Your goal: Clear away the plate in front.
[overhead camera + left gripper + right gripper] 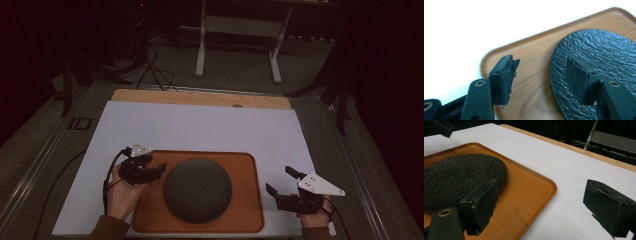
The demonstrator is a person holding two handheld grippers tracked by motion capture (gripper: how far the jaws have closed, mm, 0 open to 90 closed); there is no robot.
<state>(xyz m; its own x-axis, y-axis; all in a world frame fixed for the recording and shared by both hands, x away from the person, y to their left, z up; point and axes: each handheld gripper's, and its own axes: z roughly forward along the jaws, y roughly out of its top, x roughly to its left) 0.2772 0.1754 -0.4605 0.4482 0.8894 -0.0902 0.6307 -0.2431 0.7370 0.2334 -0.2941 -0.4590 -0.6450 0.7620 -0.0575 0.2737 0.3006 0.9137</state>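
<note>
A brown wooden tray (245,170) lies at the near middle of the table, and a round dark plate with a rough textured surface (198,190) rests on it. My left gripper (157,167) hovers over the tray's left end beside the plate, jaws open and empty. In the left gripper view the left gripper (541,62) has one jaw over the tray (531,50) and the other over the plate (604,50). My right gripper (279,179) sits just right of the tray, open and empty. The right gripper view shows the right gripper (541,187) straddling the tray's corner (529,190), with the plate (461,175) to the left.
A white sheet (200,125) covers the table, with a wooden strip (200,97) along its far edge. Beyond the table stand a white-legged frame (240,30) and cables (155,70) on the dark floor. Bare white sheet lies behind the tray.
</note>
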